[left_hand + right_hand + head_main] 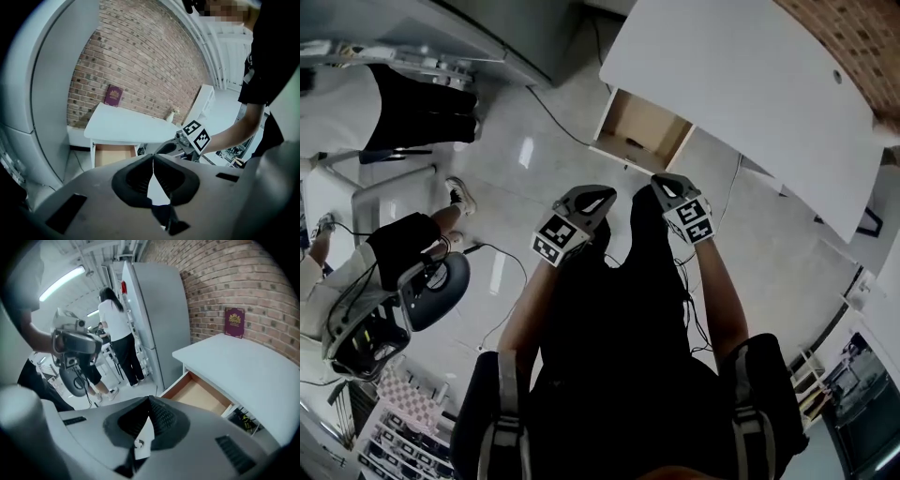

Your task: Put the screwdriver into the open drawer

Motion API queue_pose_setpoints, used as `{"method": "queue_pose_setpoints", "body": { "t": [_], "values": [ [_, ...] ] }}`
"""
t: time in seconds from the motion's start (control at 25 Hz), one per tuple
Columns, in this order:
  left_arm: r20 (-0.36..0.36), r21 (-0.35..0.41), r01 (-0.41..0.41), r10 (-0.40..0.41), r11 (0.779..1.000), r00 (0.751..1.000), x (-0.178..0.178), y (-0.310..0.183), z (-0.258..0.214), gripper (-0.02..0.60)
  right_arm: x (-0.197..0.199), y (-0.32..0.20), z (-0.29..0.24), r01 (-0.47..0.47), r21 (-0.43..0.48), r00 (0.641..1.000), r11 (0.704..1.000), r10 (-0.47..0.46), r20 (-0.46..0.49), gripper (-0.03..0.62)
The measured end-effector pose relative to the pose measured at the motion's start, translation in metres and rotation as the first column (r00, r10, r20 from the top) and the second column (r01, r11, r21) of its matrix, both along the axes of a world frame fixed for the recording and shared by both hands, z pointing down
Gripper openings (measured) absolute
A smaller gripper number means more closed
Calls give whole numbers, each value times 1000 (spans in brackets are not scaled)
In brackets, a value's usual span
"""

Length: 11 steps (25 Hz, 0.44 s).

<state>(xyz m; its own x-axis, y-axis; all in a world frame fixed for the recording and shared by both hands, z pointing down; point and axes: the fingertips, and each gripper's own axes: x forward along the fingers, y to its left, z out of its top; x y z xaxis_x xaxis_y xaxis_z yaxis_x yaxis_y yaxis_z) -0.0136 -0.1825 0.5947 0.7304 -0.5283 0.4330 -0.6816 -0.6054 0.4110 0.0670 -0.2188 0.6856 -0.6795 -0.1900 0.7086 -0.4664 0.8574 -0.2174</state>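
Observation:
No screwdriver shows in any view. The white table (pixel 750 84) stands ahead with its wooden drawer (pixel 642 131) pulled open and nothing visible in it. The same open drawer (pixel 115 154) shows in the left gripper view, and the drawer (pixel 199 394) lies below the tabletop in the right gripper view. My left gripper (pixel 592 201) and right gripper (pixel 667 186) hang side by side above the floor, short of the drawer. The left gripper (pixel 153 158) has its jaws shut with nothing between them. The jaws of the right gripper (pixel 149 400) are shut the same way.
A maroon book (pixel 234 322) leans on the brick wall at the table's back, and a small vase (pixel 170 116) stands on the table. A grey fridge (pixel 159 319) stands left of the table with a person (pixel 112 315) beside it. An office chair (pixel 431 286) and cables lie on the floor at left.

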Motion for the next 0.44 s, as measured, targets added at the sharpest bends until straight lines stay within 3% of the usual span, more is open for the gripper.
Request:
{"method": "queue_pose_setpoints", "body": {
  "t": [0.2,0.44],
  "values": [
    [-12,34,-37,37,999,999,-4,11,-16,17,-12,23,-43,-60,28,995,998,58,82,55],
    [-25,76,-63,65,995,998,12,33,-46,17,5,69,-68,-79,44,995,996,76,68,55]
  ]
}}
